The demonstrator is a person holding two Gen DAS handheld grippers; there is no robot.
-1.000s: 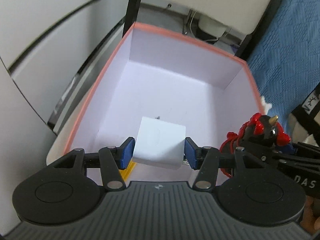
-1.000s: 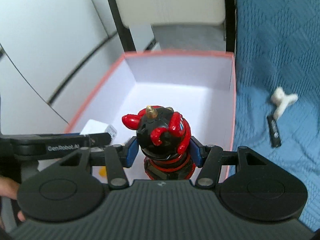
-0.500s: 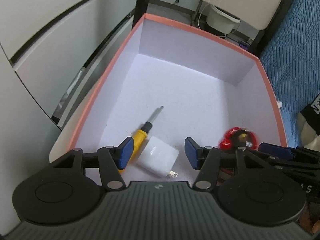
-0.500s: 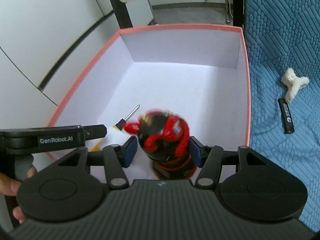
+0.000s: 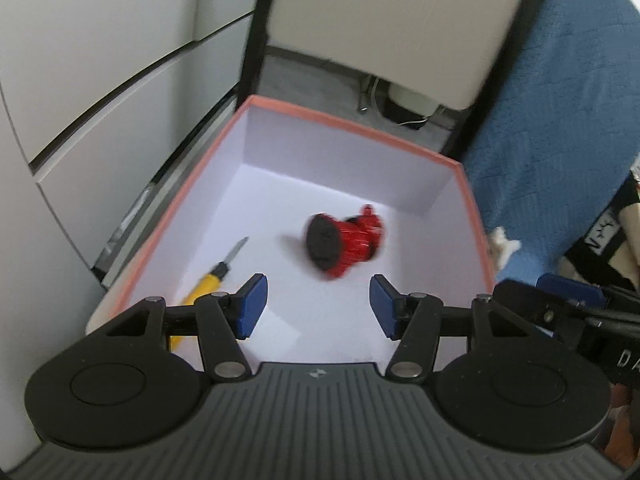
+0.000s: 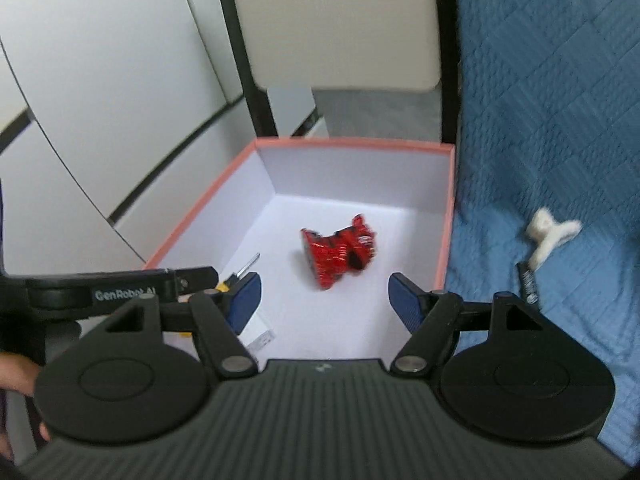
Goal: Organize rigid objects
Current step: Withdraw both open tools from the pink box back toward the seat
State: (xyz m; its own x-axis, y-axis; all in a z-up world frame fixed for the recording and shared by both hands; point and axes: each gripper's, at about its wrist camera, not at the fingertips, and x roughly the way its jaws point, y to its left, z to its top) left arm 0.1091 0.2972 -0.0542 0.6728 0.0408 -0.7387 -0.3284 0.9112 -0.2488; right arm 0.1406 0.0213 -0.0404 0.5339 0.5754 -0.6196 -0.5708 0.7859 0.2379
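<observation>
three things boxed, two still out on the blue cover

left gripper (image 5: 316,306) and right gripper (image 6: 324,300) both spread, empty; red figurine (image 6: 340,254) on its side mid-box (image 6: 446,232), screwdriver (image 5: 218,272) at 9 o'clock, white clip (image 6: 550,236) and black stick (image 6: 529,282) outside at 3 o'clock.

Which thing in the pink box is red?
The toy figure lying on its side mid-box; the screwdriver is yellow-handled, the charger block white.
</observation>
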